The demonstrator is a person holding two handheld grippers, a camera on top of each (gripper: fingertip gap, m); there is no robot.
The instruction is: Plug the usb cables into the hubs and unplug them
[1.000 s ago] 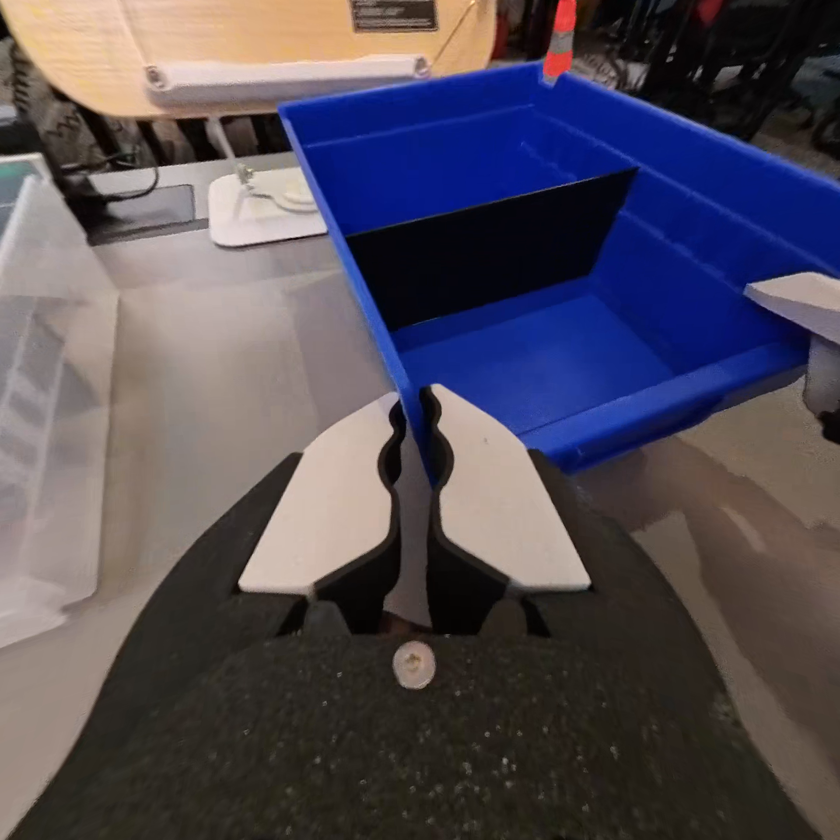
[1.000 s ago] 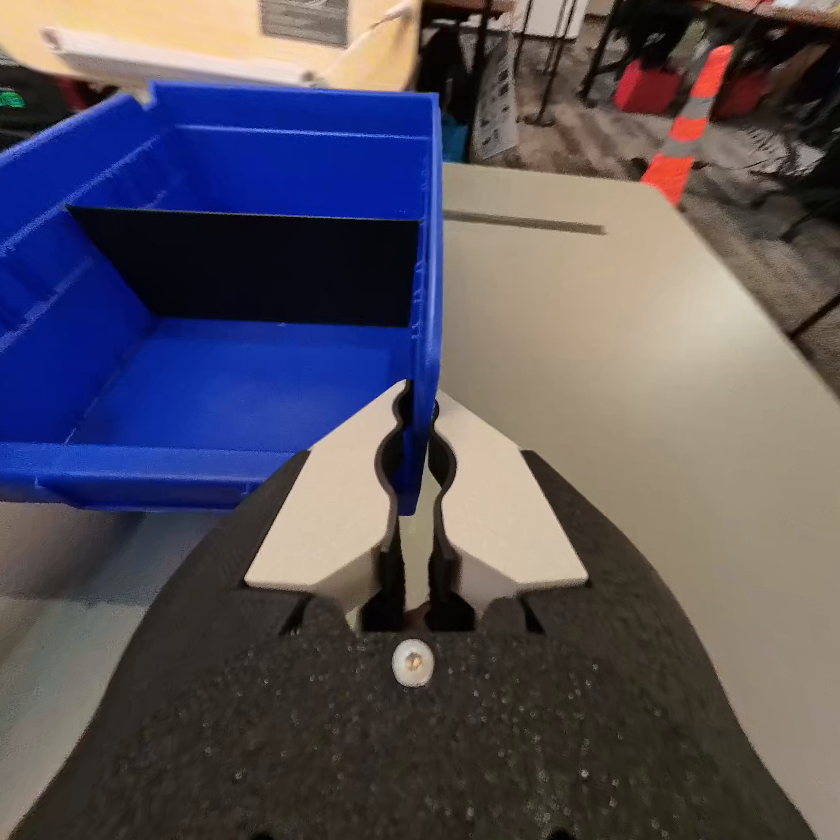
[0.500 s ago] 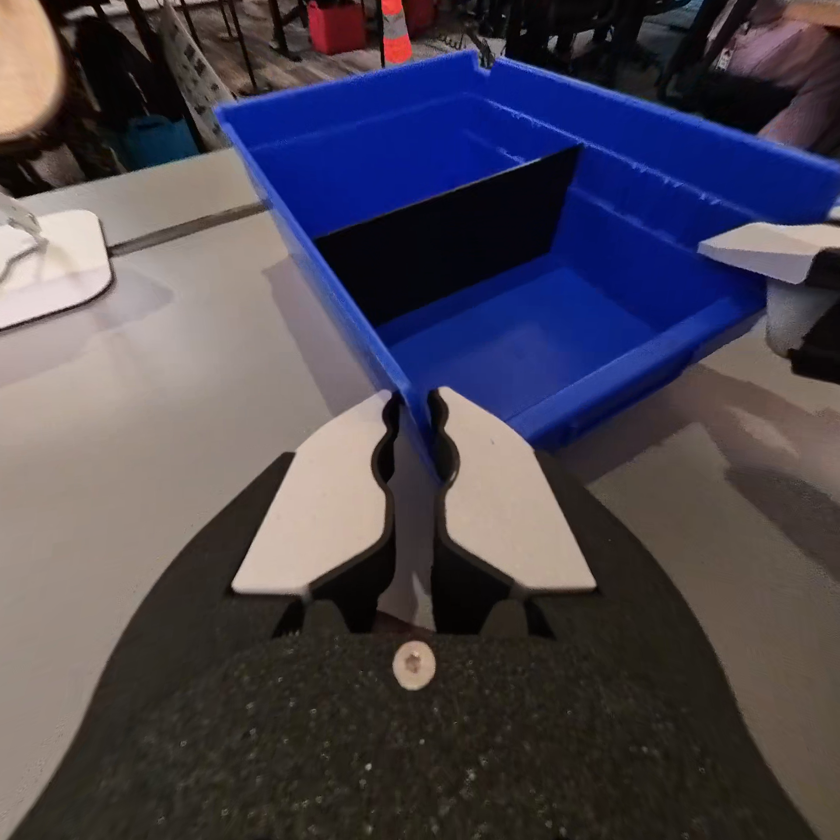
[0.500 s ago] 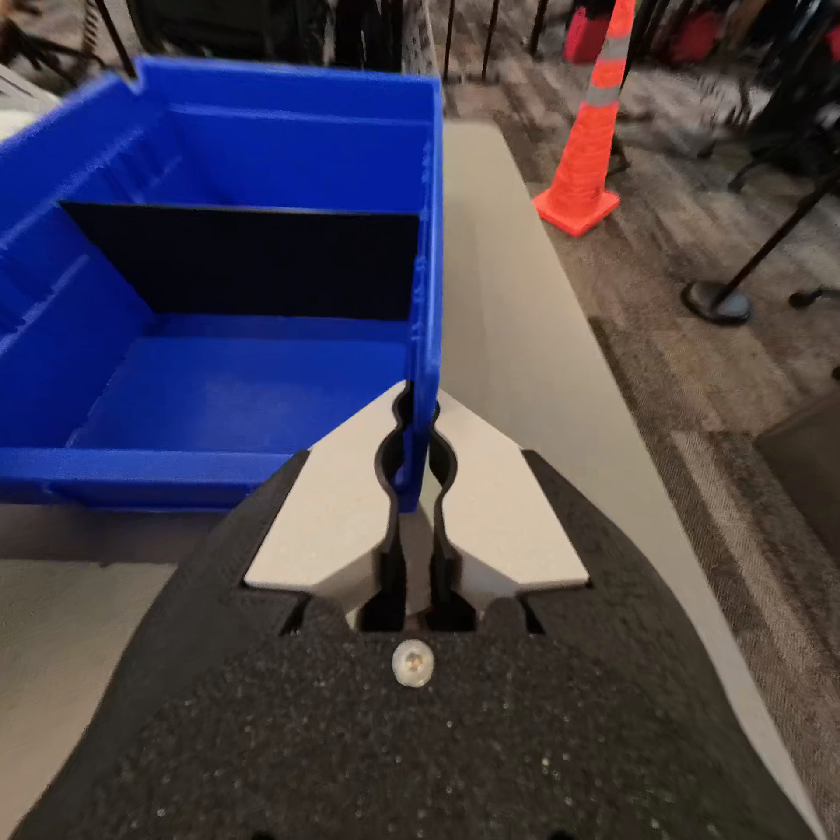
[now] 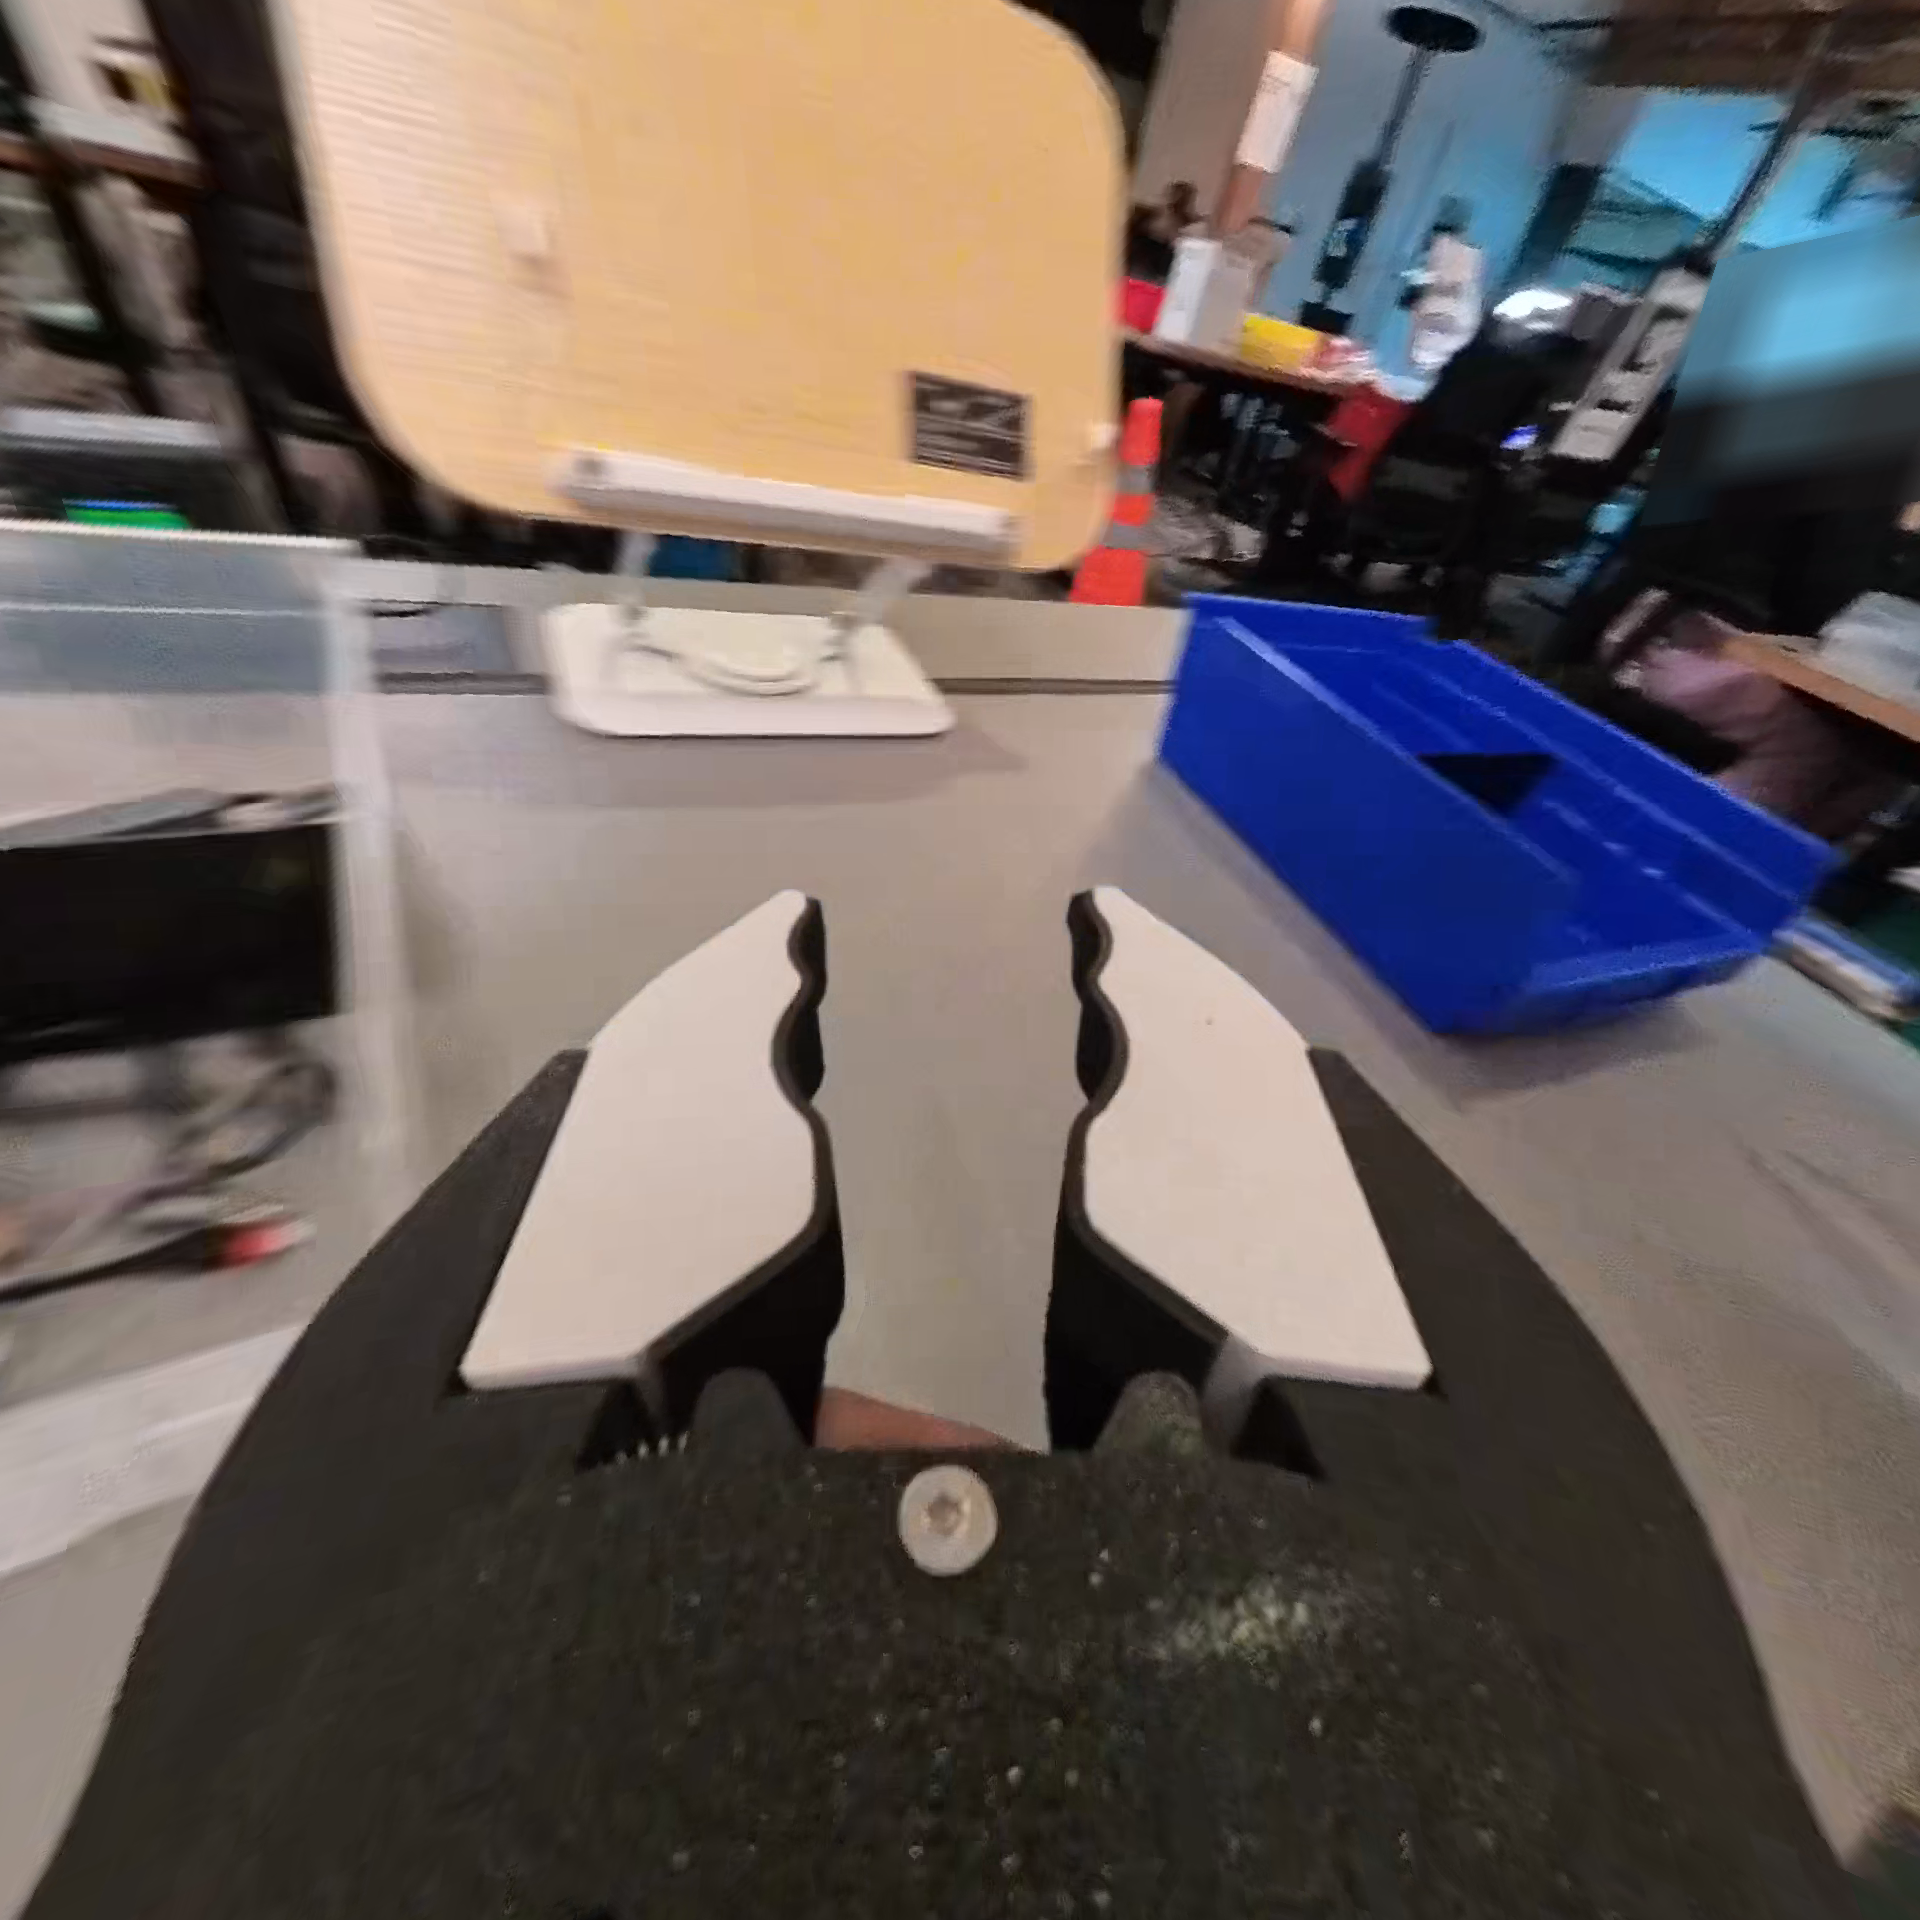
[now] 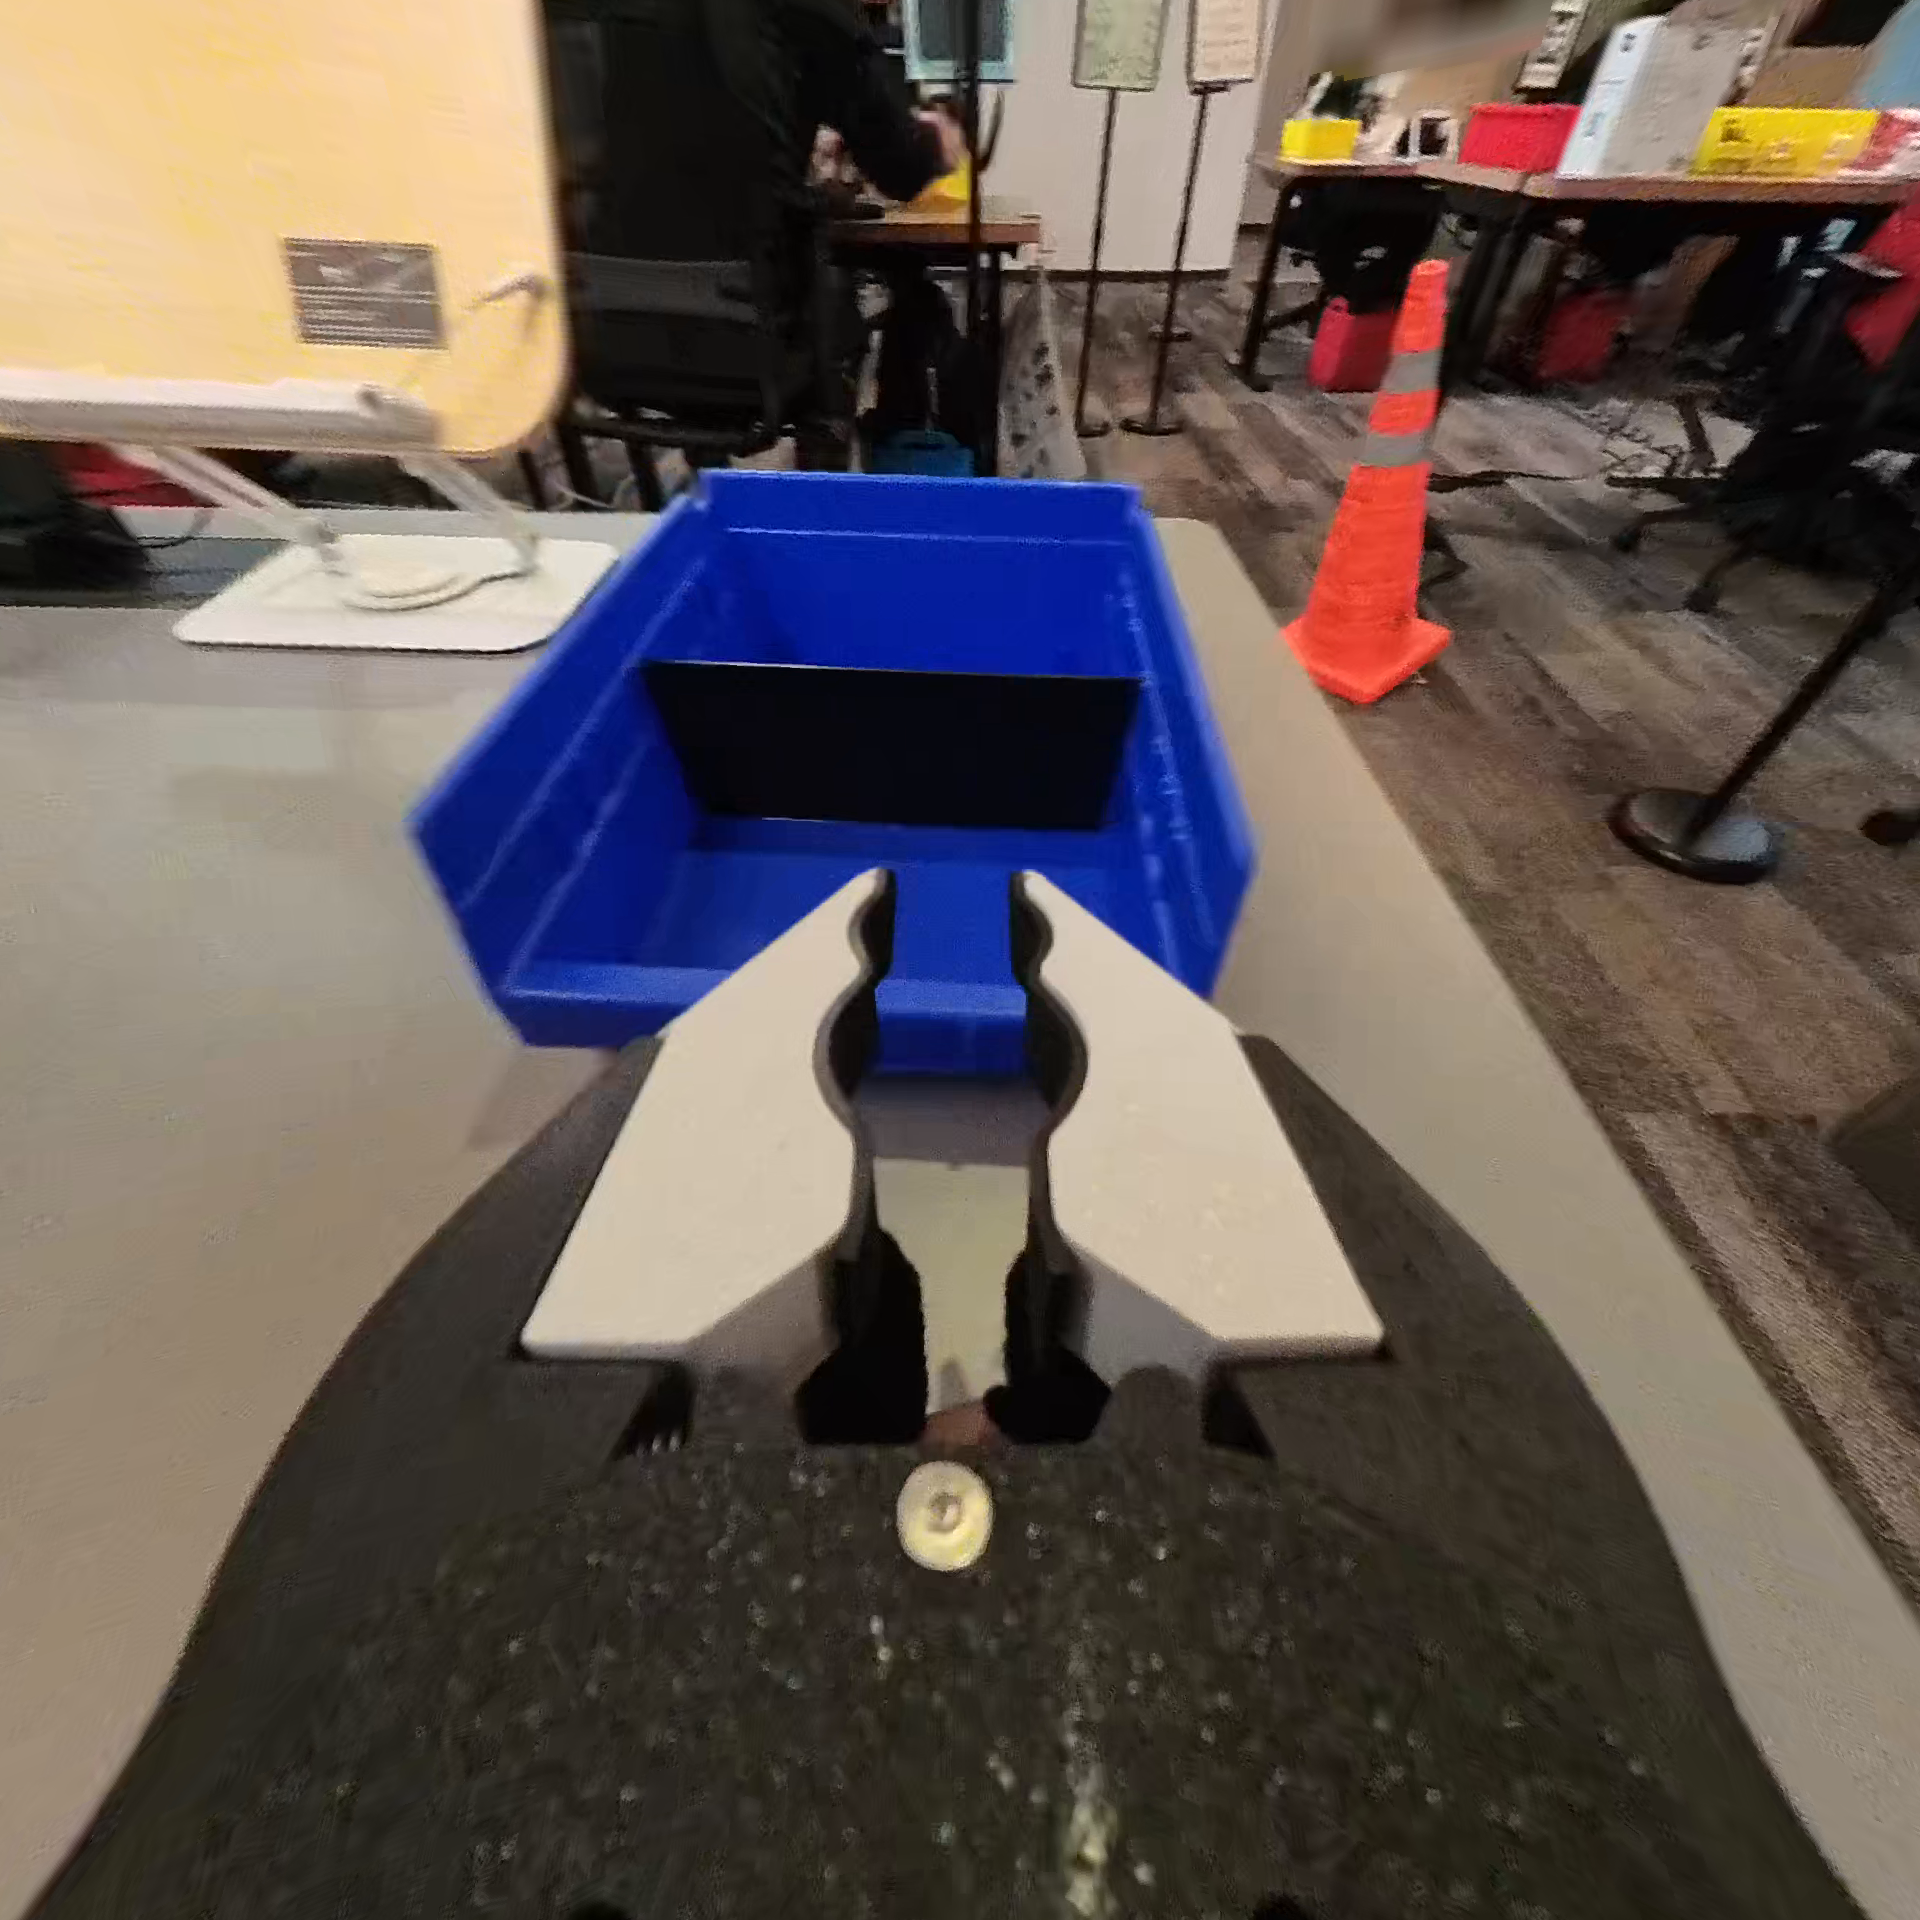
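Left gripper (image 5: 945,914): jaws spread wide, nothing between them; the two pale fingers (image 5: 686,1153) angle toward each other from a black, speckled body.
Left gripper pose: held level and low, pointing toward the far side of the scene, touching nothing.
Right gripper (image 6: 951,883): jaws parted by a narrower gap than the left pair, nothing clamped; wavy inner edges face each other.
Right gripper pose: pointing forward, tilted slightly downward, its fingertips (image 6: 1039,904) clear of any contact.
Wrists, arms: out of sight in both views.
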